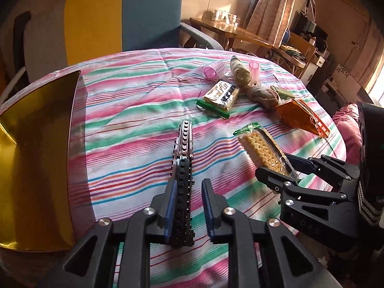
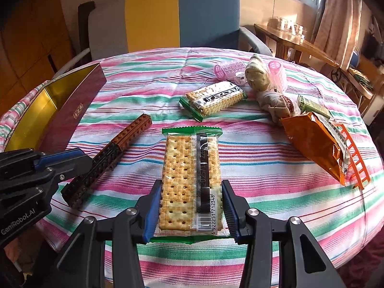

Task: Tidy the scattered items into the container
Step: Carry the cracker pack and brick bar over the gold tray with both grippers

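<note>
My left gripper (image 1: 188, 212) stands around the near end of a long brown-and-black brick bar (image 1: 183, 165); its left pad touches the bar and a gap shows at the right pad. The bar lies on the striped cloth. My right gripper (image 2: 190, 211) has its pads against both sides of a cracker pack (image 2: 189, 175) with green ends. The gold-lined box (image 1: 36, 158) stands open at the left, also in the right wrist view (image 2: 60, 105). The right gripper and pack show in the left wrist view (image 1: 276, 168).
Further back lie a second cracker pack (image 2: 213, 100), two pink hair rollers (image 2: 230, 70), rolled socks (image 2: 261, 88), an orange snack bag (image 2: 314, 141), an orange plastic ladder (image 2: 355, 158) and a small green box (image 2: 312, 105). A chair (image 2: 182, 14) stands behind the round table.
</note>
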A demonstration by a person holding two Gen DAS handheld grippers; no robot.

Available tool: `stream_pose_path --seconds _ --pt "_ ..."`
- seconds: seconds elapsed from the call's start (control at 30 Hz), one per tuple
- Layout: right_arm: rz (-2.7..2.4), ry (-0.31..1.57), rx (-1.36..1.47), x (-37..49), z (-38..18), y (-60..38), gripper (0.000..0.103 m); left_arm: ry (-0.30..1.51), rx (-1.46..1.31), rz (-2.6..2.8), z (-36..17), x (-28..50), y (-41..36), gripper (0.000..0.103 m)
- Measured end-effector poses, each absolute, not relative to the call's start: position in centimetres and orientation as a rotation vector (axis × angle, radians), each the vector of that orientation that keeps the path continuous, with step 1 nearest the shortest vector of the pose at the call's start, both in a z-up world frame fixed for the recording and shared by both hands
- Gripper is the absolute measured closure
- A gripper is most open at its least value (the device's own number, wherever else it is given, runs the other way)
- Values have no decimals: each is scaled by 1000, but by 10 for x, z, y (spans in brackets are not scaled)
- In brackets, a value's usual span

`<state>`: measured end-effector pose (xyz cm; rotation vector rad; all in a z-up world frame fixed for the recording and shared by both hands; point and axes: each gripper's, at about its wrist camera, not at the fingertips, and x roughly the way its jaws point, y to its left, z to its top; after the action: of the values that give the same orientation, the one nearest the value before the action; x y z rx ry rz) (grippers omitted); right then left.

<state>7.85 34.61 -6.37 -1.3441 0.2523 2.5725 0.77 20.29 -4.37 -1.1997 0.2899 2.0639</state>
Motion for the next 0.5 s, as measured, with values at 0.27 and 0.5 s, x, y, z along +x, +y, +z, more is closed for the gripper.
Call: stream_pose_path --seconds 0.27,0.5 --pt "2571 323 -1358 82 -73 352 55 371 -1226 1998 -55 -4 216 76" --pt "2569 354 -1372 79 -80 358 55 391 -1286 1998 -63 -21 218 76"
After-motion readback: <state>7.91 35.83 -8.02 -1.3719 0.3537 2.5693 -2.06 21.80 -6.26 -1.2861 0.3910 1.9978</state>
